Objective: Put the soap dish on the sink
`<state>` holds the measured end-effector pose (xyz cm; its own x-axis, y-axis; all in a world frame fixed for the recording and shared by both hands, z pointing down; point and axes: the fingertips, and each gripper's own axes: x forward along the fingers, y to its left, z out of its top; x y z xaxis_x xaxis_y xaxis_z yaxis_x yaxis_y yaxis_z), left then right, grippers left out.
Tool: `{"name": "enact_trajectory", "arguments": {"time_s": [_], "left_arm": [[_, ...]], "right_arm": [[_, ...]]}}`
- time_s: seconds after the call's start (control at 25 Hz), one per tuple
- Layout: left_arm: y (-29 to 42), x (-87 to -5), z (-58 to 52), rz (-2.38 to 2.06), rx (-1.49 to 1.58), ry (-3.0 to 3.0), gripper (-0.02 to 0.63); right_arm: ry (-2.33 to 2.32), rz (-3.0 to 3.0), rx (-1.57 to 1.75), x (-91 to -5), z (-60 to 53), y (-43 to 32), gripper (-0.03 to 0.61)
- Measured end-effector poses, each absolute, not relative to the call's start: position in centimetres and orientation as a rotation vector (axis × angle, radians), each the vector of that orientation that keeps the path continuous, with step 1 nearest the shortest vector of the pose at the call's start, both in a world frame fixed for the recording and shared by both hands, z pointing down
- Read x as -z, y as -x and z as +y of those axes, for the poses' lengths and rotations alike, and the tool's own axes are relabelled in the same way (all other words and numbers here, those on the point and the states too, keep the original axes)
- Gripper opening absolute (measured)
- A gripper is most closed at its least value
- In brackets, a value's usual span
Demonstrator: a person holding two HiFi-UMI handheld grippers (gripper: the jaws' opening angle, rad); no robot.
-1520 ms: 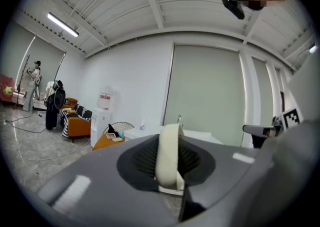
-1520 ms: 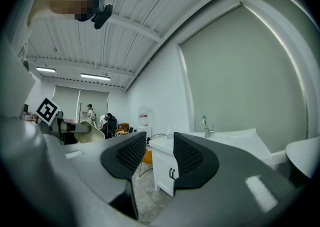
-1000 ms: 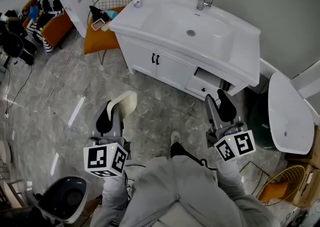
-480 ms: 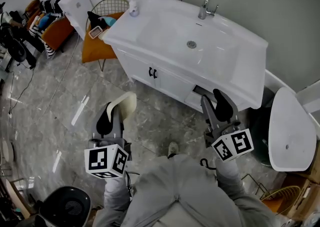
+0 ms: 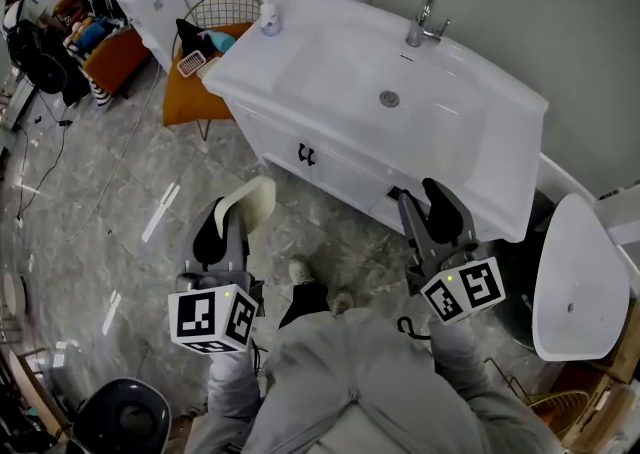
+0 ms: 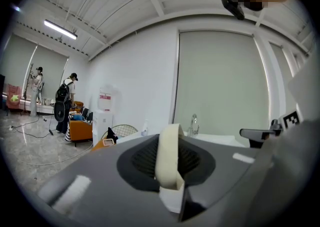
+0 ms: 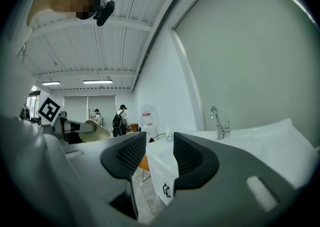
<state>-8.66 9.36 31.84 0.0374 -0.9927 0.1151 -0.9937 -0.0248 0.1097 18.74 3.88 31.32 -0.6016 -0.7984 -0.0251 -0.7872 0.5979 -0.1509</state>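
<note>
The soap dish [image 5: 256, 204] is a cream, curved shell, and my left gripper [image 5: 232, 218] is shut on it, held above the grey floor short of the cabinet. In the left gripper view the soap dish [image 6: 169, 155] stands edge-on between the dark pads. The white sink [image 5: 330, 54] with its chrome faucet [image 5: 424, 16] lies ahead on a white cabinet [image 5: 330, 164]. My right gripper [image 5: 421, 198] hovers near the cabinet's front right, open, with nothing between its jaws. Through the right gripper [image 7: 159, 157] gap I see the cabinet, with the faucet [image 7: 216, 121] beyond.
A small soap bottle [image 5: 268, 14] stands on the sink's back left corner. An orange chair [image 5: 190, 77] with things on it sits left of the cabinet. A white oval lid [image 5: 570, 277] is at the right, a dark bin [image 5: 118, 424] at the bottom left. People stand far left.
The view has drawn closer to the sink, which now sits lower and more to the right. A foot has stepped forward. Both grippers keep the same pose, the dish still held.
</note>
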Motion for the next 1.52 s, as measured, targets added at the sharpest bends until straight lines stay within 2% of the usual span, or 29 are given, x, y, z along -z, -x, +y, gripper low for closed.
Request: {"name": "enact_trajectory", "arguments": {"time_s": [0.76, 1.04, 1.52], "left_arm": [[17.2, -31.4, -8.1, -1.975, 0.003, -2.247, 0.107], [21.4, -32.0, -12.5, -1.951, -0.015, -2.240, 0.106], [24.5, -34.0, -19.1, -1.939, -0.023, -2.208, 0.106]], "right_arm": [[1.461, 2.658, 0.170, -31.0, -11.3, -9.5, 0.169], [1.499, 2.675, 0.153, -30.5, -15.0, -5.8, 0.169], [1.502, 2.709, 0.138, -30.9, -20.9, -2.7, 0.169]]}}
